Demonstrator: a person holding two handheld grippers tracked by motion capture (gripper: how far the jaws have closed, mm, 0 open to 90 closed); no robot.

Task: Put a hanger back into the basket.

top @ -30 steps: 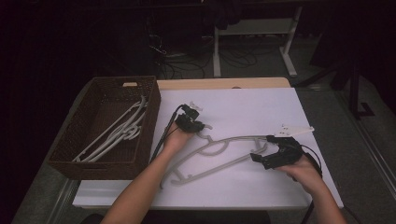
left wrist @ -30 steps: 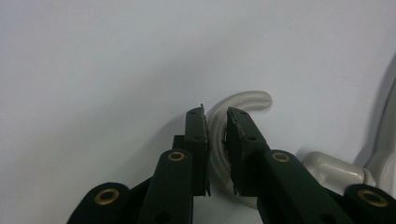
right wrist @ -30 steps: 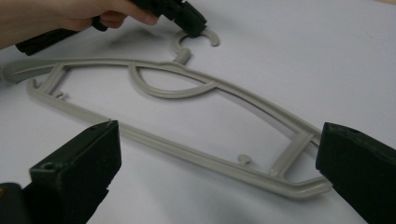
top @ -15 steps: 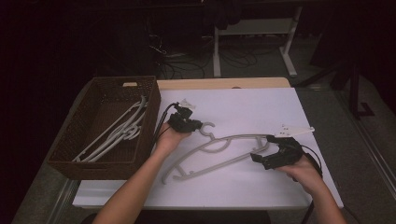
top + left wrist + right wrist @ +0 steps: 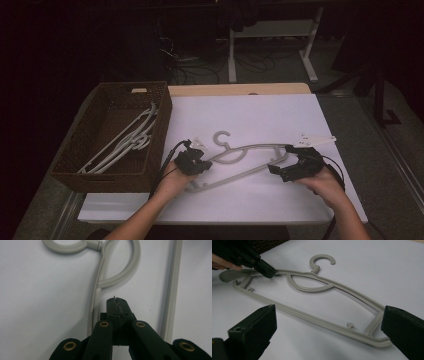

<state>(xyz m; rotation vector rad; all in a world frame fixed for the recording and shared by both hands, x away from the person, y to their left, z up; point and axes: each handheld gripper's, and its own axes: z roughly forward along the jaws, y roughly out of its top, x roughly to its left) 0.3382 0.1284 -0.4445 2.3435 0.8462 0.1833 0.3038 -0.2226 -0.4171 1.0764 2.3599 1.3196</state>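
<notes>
Showing right gripper [image 5: 327, 335] fingers spread beside hanger [image 5: 312, 302].

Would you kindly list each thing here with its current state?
Hanger: flat on the table, outside the basket.
Left gripper: fingers just closed, shut at the hanger's shoulder; whether it is pinched is unclear.
Right gripper: open, fingers astride the hanger's end.
Basket: holds several hangers.

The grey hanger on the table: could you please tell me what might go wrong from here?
The left gripper has just closed beside the hanger's arm, nothing between its jaws, so lifting may leave that end behind. The right gripper stands open around the other end; unclamped, the hanger could slip.
</notes>
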